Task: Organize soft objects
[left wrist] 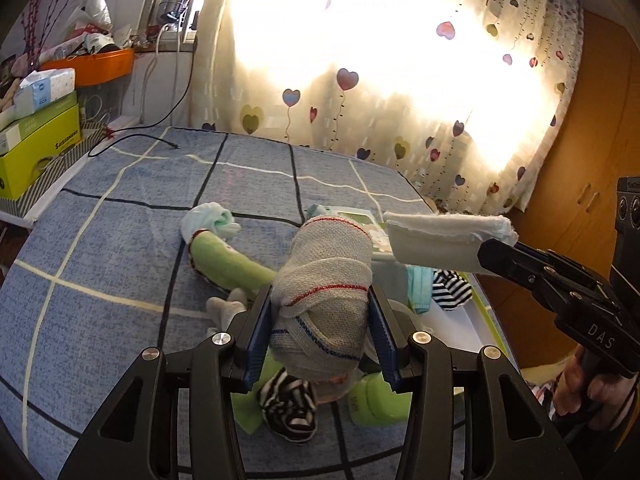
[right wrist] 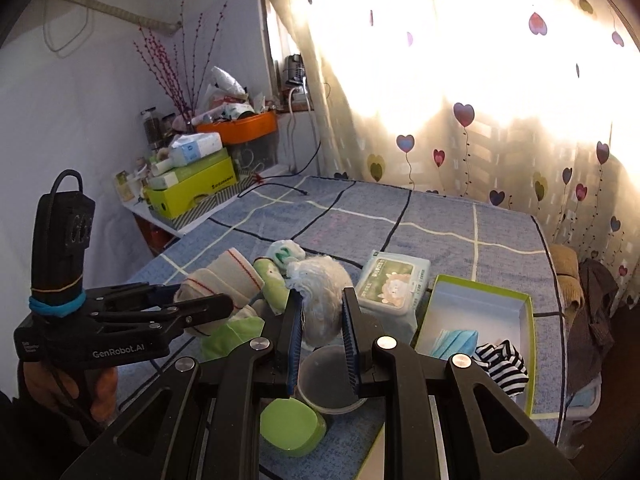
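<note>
My left gripper is shut on a grey rolled sock bundle with red and blue stripes, held above the blue checked bed. It also shows in the right wrist view. My right gripper is shut on a white fluffy cloth; in the left wrist view that cloth hangs over the green-rimmed box. The box holds a blue mask and a black-and-white striped sock. A green sock, a pale rolled sock and another striped sock lie on the bed.
A wet-wipes pack lies beside the box. A clear cup and a green lid sit below my right gripper. A cluttered side table with a yellow-green box and orange bin stands left. Heart-patterned curtains hang behind the bed.
</note>
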Tool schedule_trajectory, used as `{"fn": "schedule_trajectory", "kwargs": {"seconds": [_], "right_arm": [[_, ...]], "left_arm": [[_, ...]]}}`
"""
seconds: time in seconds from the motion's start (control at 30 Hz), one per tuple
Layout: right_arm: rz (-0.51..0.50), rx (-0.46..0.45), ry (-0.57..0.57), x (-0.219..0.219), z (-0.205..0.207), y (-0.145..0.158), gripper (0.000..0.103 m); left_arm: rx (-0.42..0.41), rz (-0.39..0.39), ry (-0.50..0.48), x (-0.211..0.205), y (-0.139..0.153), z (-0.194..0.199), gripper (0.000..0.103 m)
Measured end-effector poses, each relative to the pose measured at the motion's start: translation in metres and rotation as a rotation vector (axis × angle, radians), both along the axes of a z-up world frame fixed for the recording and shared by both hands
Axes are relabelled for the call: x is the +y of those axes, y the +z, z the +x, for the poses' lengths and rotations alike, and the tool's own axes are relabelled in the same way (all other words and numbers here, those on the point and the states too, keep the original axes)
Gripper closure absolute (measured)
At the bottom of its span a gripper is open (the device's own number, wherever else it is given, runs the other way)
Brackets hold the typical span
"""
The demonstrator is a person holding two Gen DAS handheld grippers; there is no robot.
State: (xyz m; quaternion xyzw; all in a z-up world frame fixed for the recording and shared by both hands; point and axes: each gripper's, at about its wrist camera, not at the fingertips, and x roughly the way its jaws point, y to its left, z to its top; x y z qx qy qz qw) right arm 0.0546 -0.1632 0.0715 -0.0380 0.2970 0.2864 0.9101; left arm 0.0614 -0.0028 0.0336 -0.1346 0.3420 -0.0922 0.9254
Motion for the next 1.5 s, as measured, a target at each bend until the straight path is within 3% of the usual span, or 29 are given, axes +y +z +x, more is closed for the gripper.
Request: {"fn": "schedule_trajectory", "kwargs": {"seconds": [1.5], "right_arm": [[0.034, 0.009, -0.208, -0.106, -0.028, -0.010, 0.085]], "left_arm": [[-0.012, 0.091, -0.209, -0.124, 0.011, 0.013, 0.056]]}}
